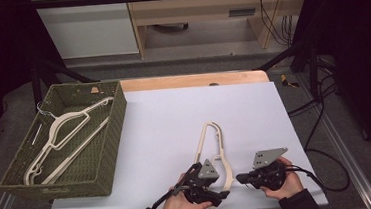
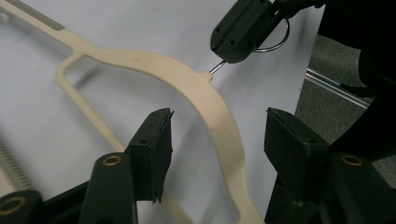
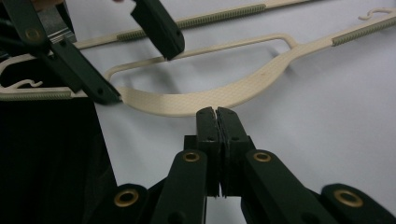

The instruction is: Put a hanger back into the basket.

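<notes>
A cream plastic hanger (image 1: 208, 138) lies on the white board (image 1: 174, 110), its neck near the front edge. My left gripper (image 1: 220, 182) is open, and its jaws straddle the hanger's curved shoulder (image 2: 215, 107) without touching it. From the right, my right gripper (image 1: 239, 179) comes in shut on the hanger's metal hook (image 2: 276, 44), right at the neck. In the right gripper view its jaws (image 3: 216, 112) are pressed together against the cream neck (image 3: 224, 95), and the hook is hidden between them. The left gripper (image 3: 144, 74) stands open over the hanger there.
A green wicker basket (image 1: 119, 119) sits at the left edge of the board, with several cream hangers (image 1: 61, 139) inside. Bare wooden table (image 1: 191, 80) shows behind the board. Cables trail off the table's right side (image 1: 324, 169).
</notes>
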The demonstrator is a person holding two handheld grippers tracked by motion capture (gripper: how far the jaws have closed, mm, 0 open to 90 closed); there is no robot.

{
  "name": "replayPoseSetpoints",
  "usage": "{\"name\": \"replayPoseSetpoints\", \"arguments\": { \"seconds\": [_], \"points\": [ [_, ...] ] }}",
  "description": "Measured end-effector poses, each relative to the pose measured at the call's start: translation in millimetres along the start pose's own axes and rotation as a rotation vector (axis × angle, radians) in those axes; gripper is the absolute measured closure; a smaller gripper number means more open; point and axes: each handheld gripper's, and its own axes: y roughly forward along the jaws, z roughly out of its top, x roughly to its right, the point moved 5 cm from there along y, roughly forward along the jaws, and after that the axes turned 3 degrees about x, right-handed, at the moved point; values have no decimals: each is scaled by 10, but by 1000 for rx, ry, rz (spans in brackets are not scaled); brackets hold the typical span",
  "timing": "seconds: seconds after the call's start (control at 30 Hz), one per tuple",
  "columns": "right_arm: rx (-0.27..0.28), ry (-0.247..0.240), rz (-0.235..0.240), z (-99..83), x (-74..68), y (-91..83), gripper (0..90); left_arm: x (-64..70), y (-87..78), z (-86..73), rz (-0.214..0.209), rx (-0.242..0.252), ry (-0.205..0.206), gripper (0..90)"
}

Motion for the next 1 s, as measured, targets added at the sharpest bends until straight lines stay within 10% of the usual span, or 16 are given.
{"name": "replayPoseSetpoints", "arguments": {
  "seconds": [0.47, 1.0],
  "points": [
    [1, -6, -6, 45, -37, -42, 895, 53, 244, -43, 65, -87, -36, 636],
    [76, -28, 7, 154, -105, -151, 822, 93, 25, -22, 103, -79, -81, 720]
  ]
}}
